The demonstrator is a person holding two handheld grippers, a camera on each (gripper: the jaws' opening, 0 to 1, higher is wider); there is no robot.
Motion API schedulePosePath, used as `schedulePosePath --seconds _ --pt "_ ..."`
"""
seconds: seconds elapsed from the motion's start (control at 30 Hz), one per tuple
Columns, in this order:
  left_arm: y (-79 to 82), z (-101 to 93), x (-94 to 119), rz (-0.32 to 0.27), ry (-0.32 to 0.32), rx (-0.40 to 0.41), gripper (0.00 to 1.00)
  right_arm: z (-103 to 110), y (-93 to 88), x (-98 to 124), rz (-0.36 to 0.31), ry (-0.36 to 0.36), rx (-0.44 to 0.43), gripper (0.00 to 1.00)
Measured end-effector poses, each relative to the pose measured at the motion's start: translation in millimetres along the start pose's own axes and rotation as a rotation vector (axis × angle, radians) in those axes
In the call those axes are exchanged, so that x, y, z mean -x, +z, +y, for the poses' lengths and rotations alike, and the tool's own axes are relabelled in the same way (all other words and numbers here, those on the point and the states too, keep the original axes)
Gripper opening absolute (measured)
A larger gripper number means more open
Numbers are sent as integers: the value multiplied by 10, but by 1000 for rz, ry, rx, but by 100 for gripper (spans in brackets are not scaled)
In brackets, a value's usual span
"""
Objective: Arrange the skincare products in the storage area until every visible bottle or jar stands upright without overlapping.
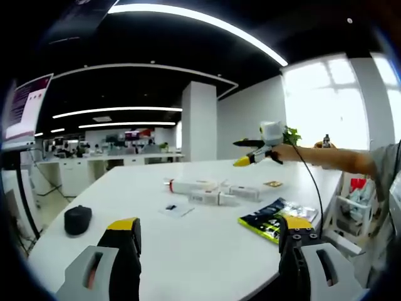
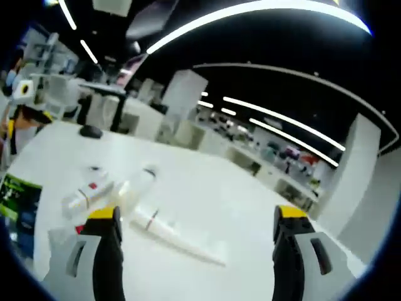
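Three white skincare tubes lie on their sides mid-table: one with a red cap (image 1: 191, 185), one in front of it (image 1: 213, 198), one to the right (image 1: 244, 192). My left gripper (image 1: 210, 238) hovers open over the near table edge, well short of them. A hand holds my right gripper (image 1: 245, 152) above the table's far side, jaws apart. In the right gripper view a long white tube (image 2: 172, 235), a red-labelled tube (image 2: 91, 191) and a pale bottle (image 2: 138, 182) lie flat just beyond my open right gripper (image 2: 197, 235), which holds nothing.
On the white table (image 1: 188, 251) a green-and-black packet (image 1: 269, 219) (image 2: 15, 200) lies near the right edge. A black mouse-like object (image 1: 78, 219) (image 2: 91, 131) sits apart at the left. A small card (image 1: 175, 209) lies beside the tubes. A monitor (image 1: 25, 110) stands at far left.
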State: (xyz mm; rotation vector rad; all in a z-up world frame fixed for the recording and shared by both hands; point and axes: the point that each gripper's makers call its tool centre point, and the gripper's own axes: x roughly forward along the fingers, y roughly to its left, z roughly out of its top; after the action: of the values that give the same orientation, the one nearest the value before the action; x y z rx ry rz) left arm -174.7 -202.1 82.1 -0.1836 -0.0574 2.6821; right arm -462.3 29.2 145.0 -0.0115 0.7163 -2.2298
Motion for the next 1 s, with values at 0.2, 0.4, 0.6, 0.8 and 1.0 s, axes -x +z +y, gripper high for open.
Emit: schedulePosePath --seconds 0.2,0.4,0.6,0.8,1.0 --pt "-35 -54 -36 16 -15 -6 93 3 -100 -186 108 18 129 100" --pt "-49 -75 -46 20 -23 -8 93 86 -278 -384 245 76 257 100" --pt "-68 -80 -53 26 -24 -8 93 251 -391 -510 335 180 283 100" --pt "-106 -100 -88 36 -29 -7 93 431 -497 -591 404 267 311 97" --pt "-120 -112 -99 48 -35 -7 93 622 -561 -637 478 379 296 89"
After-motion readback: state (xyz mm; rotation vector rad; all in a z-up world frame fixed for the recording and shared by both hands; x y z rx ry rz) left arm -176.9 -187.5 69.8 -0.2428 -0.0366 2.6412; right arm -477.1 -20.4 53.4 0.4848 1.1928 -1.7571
